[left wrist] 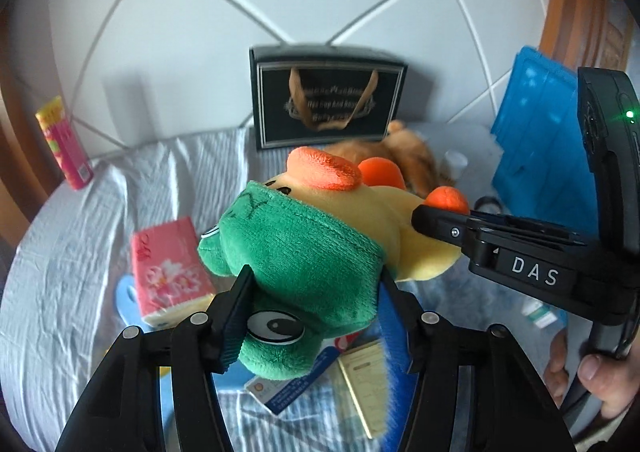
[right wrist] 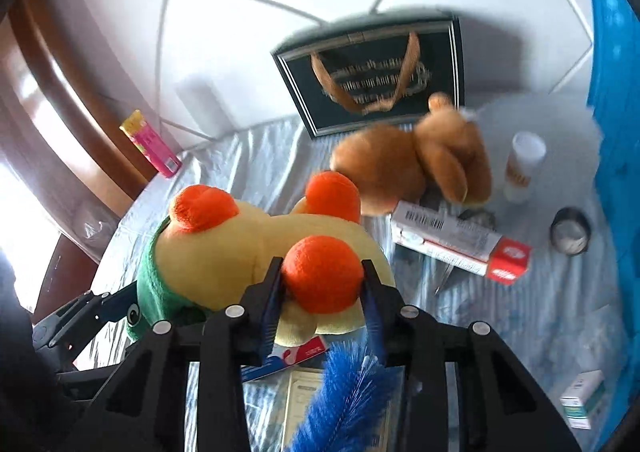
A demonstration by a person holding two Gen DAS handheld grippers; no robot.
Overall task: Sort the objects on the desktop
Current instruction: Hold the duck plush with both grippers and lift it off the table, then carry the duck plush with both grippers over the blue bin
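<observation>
A yellow plush duck with a green frog hood (left wrist: pixel 304 252) and orange feet is held off the table between both grippers. My left gripper (left wrist: pixel 316 292) is shut on the green hood at its head end. My right gripper (right wrist: pixel 322 280) is shut on one orange foot (right wrist: pixel 320 272); its black body also shows in the left wrist view (left wrist: pixel 520 252). The duck's yellow body (right wrist: pixel 240 248) hangs above the cloth-covered table (right wrist: pixel 500 324).
A brown plush bear (right wrist: pixel 420 160) lies before a black gift bag (right wrist: pixel 376 76). Nearby are a toothpaste box (right wrist: pixel 460 244), a white tube (right wrist: pixel 524 168), a tape roll (right wrist: pixel 570 230), a blue crate (left wrist: pixel 536 140), a pink tissue pack (left wrist: pixel 168 272), a pink-yellow box (left wrist: pixel 62 144) and a blue brush (right wrist: pixel 344 396).
</observation>
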